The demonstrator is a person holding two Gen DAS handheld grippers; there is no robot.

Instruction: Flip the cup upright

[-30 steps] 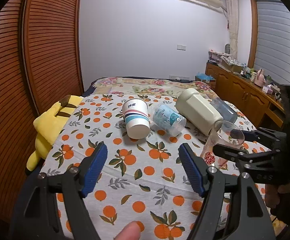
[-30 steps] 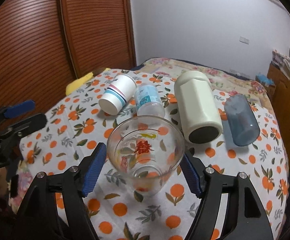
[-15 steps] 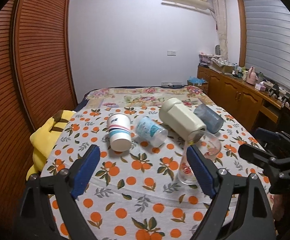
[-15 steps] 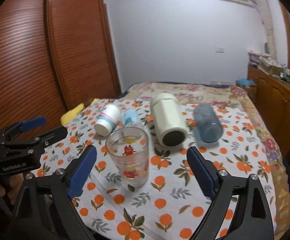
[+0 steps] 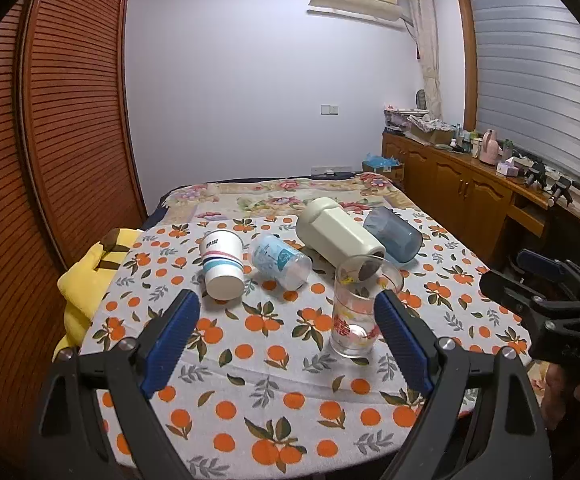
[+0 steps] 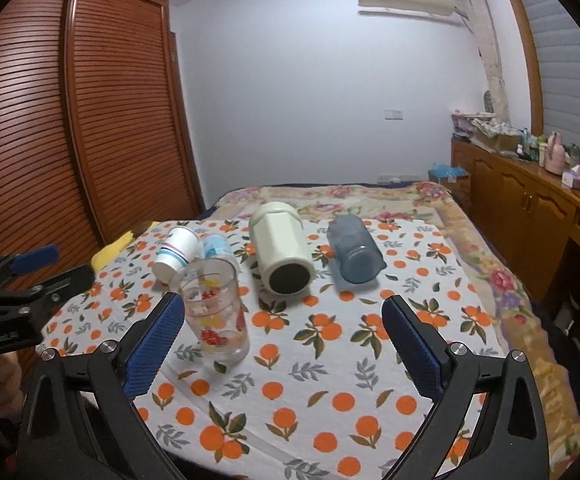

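Pulled back from the clear printed glass cup, now standing upright on the orange-patterned bed cover, mouth up. Right gripper released, fingers spread wide; left gripper likewise open, empty. Soft bedding: could topple if nudged.

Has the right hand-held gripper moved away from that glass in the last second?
Yes. The right hand-held gripper pulled back; the glass now stands free on the tablecloth, left of its open fingers.
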